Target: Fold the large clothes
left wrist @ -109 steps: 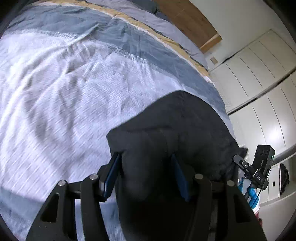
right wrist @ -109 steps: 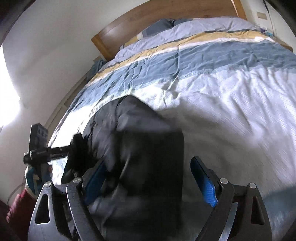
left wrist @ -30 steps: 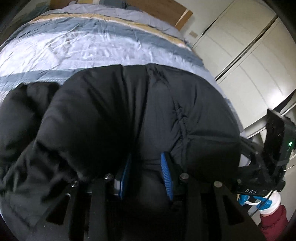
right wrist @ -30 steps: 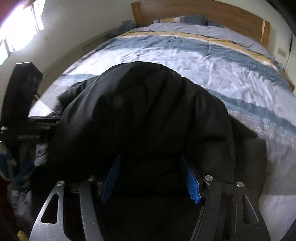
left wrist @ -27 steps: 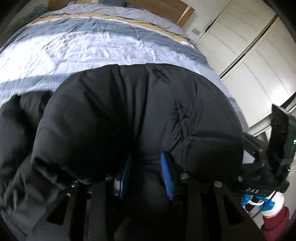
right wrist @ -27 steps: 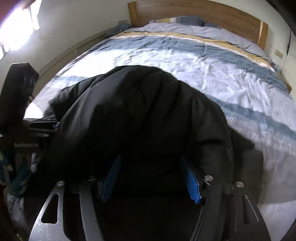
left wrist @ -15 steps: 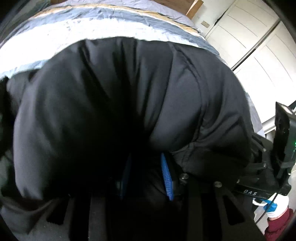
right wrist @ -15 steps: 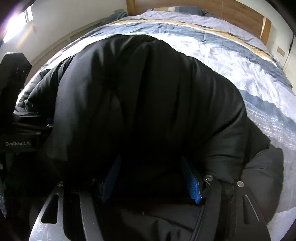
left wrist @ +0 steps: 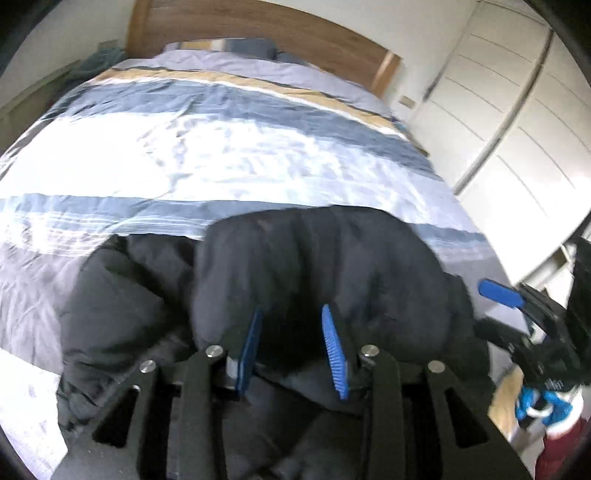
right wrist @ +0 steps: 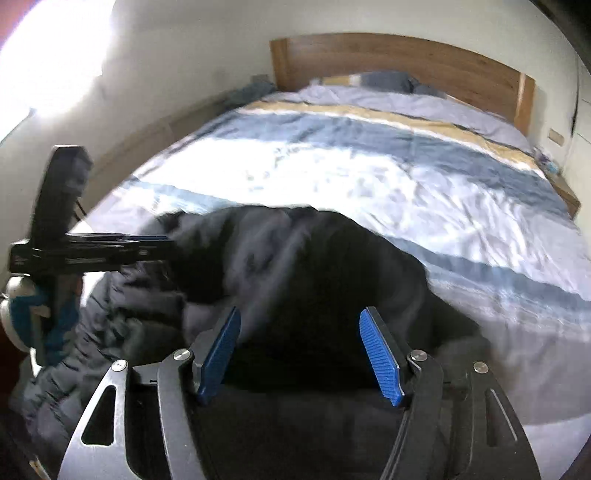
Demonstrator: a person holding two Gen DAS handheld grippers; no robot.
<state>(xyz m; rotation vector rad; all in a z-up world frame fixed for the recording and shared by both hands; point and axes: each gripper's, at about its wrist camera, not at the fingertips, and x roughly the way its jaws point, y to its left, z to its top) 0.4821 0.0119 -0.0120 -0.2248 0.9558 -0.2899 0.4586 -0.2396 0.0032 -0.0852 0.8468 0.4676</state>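
Left wrist view: the left gripper (left wrist: 291, 349) has its blue pads (left wrist: 334, 354) set at a narrow gap, and the black puffy jacket (left wrist: 317, 266) bulges up right between and beyond them. Dark fabric fills that gap, but motion blur keeps me from saying whether the pads pinch it or merely sit against it. Ahead of the fingers, the jacket's rounded fold lies on the striped duvet (left wrist: 236, 162), with a second lobe of it slumped off to the gripper's left. Far ahead, the wooden headboard (left wrist: 258, 26); off to the right, white wardrobe doors (left wrist: 517, 110). At the right edge, the right gripper (left wrist: 498, 293) shows one blue pad just beside the jacket's flank.

Over on the right wrist view, the right gripper (right wrist: 301, 354) stands with its pads (right wrist: 380, 356) spread wide. The jacket (right wrist: 314, 266) is heaped directly ahead and passes beneath the fingers, dark cloth below both pads, neither one visibly pressing in. To the gripper's left, the left gripper (right wrist: 162, 247) reaches sideways into the jacket's near edge, its tips hidden in the fabric. Beyond it all, the duvet (right wrist: 424, 177) runs up to the headboard (right wrist: 388, 55).
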